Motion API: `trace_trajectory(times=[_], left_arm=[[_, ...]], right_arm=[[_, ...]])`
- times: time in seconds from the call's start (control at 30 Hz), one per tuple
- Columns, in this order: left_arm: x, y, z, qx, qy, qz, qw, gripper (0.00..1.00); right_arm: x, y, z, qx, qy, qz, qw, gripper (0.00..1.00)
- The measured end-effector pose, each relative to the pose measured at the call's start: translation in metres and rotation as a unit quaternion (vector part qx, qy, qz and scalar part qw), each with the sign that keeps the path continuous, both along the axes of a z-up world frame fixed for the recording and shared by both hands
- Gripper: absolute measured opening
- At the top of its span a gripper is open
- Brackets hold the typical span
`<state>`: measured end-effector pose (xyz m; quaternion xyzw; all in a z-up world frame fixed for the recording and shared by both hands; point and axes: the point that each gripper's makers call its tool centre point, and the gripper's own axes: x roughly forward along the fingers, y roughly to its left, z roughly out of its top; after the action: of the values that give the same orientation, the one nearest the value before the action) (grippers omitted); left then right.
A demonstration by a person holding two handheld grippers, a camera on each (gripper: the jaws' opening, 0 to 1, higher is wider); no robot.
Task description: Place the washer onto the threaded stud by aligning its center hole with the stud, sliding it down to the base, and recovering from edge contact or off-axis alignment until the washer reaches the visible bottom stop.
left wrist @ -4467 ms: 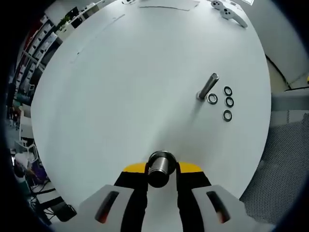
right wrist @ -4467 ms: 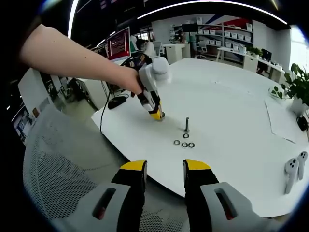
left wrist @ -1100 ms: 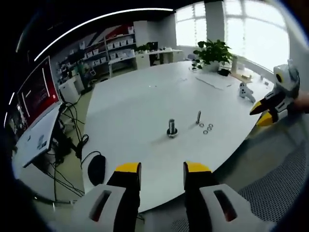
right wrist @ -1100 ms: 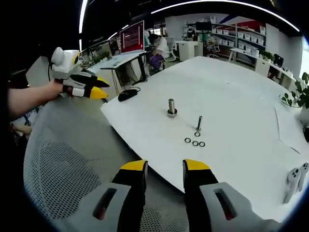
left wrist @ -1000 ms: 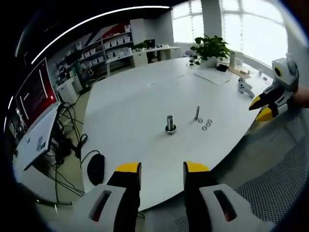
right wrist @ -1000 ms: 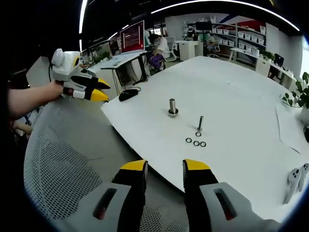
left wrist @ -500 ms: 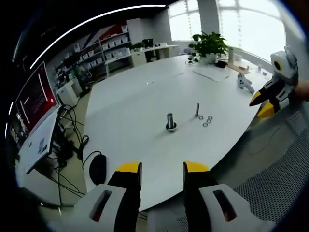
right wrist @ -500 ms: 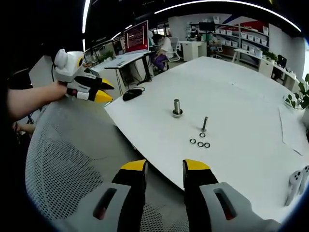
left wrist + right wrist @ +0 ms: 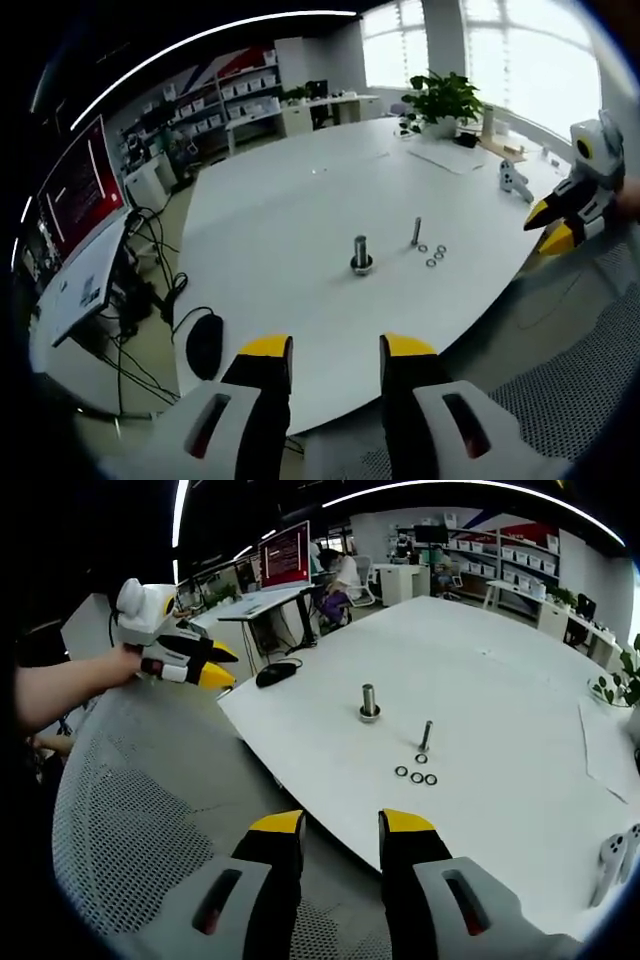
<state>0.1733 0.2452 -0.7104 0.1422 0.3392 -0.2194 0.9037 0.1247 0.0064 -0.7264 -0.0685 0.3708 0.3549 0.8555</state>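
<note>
A thick steel stud (image 9: 361, 253) stands upright on its wide base on the white round table (image 9: 280, 220); it also appears in the right gripper view as the stud (image 9: 369, 702). Beside it stands a thin bolt (image 9: 427, 737) with one washer (image 9: 421, 759) at its foot. A row of three dark washers (image 9: 417, 777) lies flat just in front of the bolt. My left gripper (image 9: 335, 360) is open with nothing between its jaws, well back from the table edge. My right gripper (image 9: 340, 840) is open too, held off the table's other side.
A black mesh chair (image 9: 130, 830) is under both grippers. A computer mouse (image 9: 204, 345) with its cable lies at the table edge. A white controller (image 9: 515, 180) and a potted plant (image 9: 445, 100) are at the far side. Desks and shelves stand behind.
Several seconds ago my left gripper held the thick stud on the table; it has let go and pulled back. Over the last second both views have shifted only slightly.
</note>
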Motion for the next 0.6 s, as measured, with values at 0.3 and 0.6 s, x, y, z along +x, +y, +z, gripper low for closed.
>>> trace_trajectory(times=[0.3,0.6], left_arm=[[-0.0023,-0.0015,0.0011,0.002,-0.005,-0.005,1.0000,0.33],[-0.0017,-0.0040,0.0019,-0.008,-0.003,-0.006,0.9999,0.33]], right_arm=[[-0.0014,0.0005,-0.0011,-0.002,0.002,0.004,1.0000,0.32],[-0.0011,0.0001,-0.0004,-0.001,0.000,0.003,1.0000,0.32]])
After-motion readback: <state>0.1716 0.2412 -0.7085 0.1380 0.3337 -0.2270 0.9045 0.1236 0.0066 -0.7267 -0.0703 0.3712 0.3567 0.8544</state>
